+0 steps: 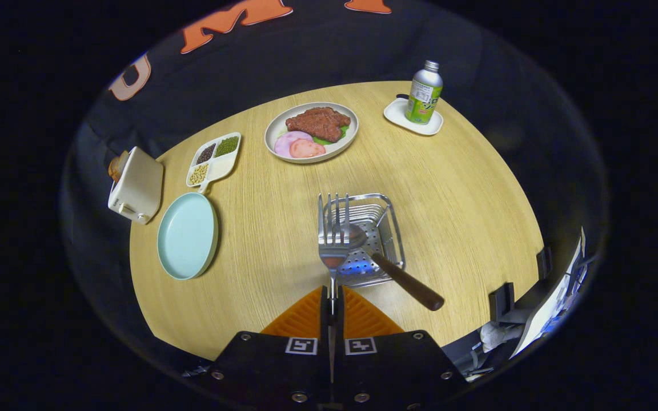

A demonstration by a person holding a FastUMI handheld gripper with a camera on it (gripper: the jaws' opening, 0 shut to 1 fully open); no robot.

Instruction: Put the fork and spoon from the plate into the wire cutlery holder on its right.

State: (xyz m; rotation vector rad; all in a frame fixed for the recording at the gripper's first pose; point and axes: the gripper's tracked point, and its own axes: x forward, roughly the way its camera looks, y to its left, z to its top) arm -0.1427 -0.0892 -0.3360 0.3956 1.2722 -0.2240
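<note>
Fork (pixel 334 237): clamped by its handle between the two orange fingers (pixel 306 317), tines pointing away, its head over the near left edge of the wire holder.
Gripper (pixel 332 302): fingers pressed together on the fork's thin handle, with hardly any gap showing.
Spoon (pixel 389 264): lies in the wire holder, bowl just beside the fork's head, brown handle sticking out over the near right rim toward the table edge.
Wire holder (pixel 393 231): a square metal basket with a perforated bottom, standing on the table just ahead of the fingers.
Blue plate (pixel 187 235): to the left of the holder, well apart from it.
Table (pixel 454 188): round, light wood.
Further off: a divided dish of beans (pixel 215 160), a toaster (pixel 135 185), a plate of meat (pixel 312 132), and a bottle (pixel 424 94) on a small white dish (pixel 397 114).
</note>
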